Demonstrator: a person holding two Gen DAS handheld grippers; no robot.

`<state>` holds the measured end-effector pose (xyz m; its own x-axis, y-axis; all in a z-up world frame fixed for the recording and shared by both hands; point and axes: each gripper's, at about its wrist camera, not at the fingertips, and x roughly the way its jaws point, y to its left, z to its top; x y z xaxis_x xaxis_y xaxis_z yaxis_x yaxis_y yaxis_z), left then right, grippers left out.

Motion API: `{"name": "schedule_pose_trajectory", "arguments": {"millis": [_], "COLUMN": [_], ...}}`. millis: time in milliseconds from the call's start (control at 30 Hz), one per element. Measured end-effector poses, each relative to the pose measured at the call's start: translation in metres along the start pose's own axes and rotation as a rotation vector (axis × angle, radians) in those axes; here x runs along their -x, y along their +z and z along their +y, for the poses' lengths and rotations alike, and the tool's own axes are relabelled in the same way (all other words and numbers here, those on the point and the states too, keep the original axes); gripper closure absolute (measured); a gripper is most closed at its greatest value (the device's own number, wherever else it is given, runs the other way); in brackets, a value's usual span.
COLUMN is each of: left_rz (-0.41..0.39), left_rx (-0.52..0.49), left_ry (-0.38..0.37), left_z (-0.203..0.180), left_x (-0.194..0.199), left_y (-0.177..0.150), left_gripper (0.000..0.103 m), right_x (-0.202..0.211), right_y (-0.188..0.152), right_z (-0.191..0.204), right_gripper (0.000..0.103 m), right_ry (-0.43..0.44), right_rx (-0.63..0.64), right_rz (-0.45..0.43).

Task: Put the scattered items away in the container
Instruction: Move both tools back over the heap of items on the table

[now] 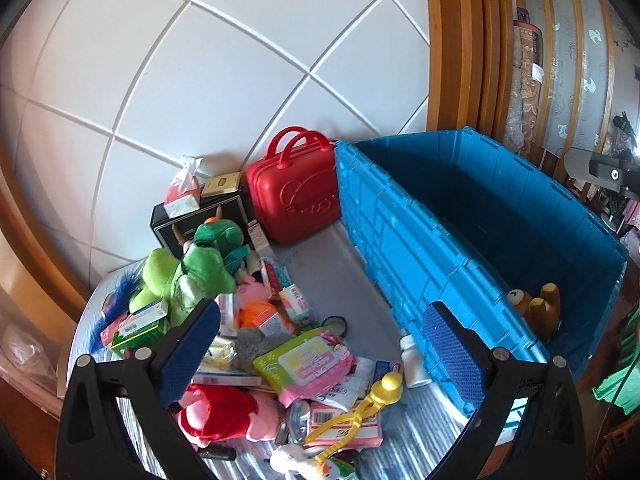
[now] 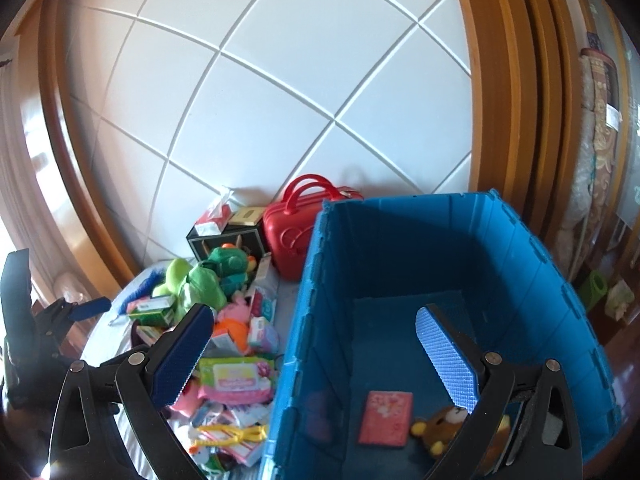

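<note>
Nearest to us, our left gripper (image 1: 320, 354) hangs with its blue-padded fingers spread wide and nothing between them, above the heap of scattered items on the grey table top (image 1: 320, 248). Under it lie a yellow plastic clip toy (image 1: 360, 412), a pink and green wet-wipes pack (image 1: 306, 362) and a pink plush doll in a red dress (image 1: 224, 412). A small white pill bottle (image 1: 412, 362) stands just beside the outer wall of the big blue plastic crate (image 1: 400, 240).

Our right gripper (image 2: 316, 360) is likewise wide open and empty; its right finger (image 2: 448, 354) sits over the crate's inside, its left finger over the heap. On the crate floor we see a flat red packet (image 2: 386, 418) and, beside it, a brown plush bear (image 2: 442, 430).

Farther back, a green plush dinosaur (image 1: 196, 268) tops the heap. Behind it stand a black gift box (image 1: 224, 210) and a red hard-shell mini suitcase (image 1: 294, 196), against the white panelled wall (image 1: 220, 80).
</note>
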<state>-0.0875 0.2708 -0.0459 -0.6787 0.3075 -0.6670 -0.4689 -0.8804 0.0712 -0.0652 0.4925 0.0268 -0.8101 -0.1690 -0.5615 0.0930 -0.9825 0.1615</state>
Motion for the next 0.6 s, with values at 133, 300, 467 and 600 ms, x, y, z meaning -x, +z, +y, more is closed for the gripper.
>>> {"name": "schedule_pose_trajectory", "arguments": {"millis": [133,300,467,600], "left_rz": [0.049,0.105,0.144,0.172], "left_rx": [0.045,0.041,0.010,-0.034], "left_ry": [0.027,0.049,0.022,-0.047], "left_z": [0.044,0.085,0.108,0.112], "left_x": [0.001,0.003,0.003,-0.004], "left_y": [-0.033,-0.080,-0.123,-0.156], "left_gripper": [0.000,0.000,0.000,0.000], "right_x": [-0.010,-0.025,-0.039,-0.045], "right_y": [-0.013,-0.039,-0.068,-0.088], "right_z": [0.041,0.088,0.126,0.146], "right_gripper": [0.000,0.000,0.000,0.000], "right_ry": [0.024,0.053,0.058,0.043], "right_rx": [0.024,0.035,0.048,0.030], "right_rz": [0.027,0.070,0.119,0.148]}}
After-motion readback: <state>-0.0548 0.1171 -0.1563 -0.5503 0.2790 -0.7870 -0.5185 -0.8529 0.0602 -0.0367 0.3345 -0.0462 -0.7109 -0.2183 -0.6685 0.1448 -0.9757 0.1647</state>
